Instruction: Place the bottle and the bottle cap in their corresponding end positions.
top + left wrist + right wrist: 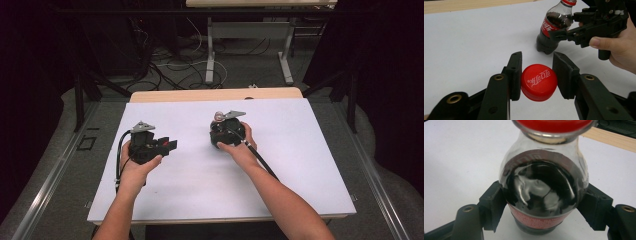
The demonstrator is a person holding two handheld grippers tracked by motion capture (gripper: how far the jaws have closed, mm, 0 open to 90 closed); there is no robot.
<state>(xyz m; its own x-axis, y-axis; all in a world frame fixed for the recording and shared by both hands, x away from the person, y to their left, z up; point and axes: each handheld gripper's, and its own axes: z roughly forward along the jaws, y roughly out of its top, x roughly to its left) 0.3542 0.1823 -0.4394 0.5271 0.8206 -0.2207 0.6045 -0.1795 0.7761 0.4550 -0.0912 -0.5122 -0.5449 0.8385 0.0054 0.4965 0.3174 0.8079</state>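
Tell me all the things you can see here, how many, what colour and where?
cola bottle: one, clear with dark drink and red label, standing on the sheet, held between the right gripper's jaws
bottle cap: one, red, clamped in the left gripper's jaws
sheet: one, white, covering the table top
table: one, light wood edge at the far side
second table: one, light top, behind
cables: several, on the floor behind
left gripper: one, black
right gripper: one, black
hands: two, one on each gripper

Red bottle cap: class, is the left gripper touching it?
Touching. In the left gripper view, the left gripper has both black pads pressed against opposite sides of the red bottle cap, with no gap showing on either side.
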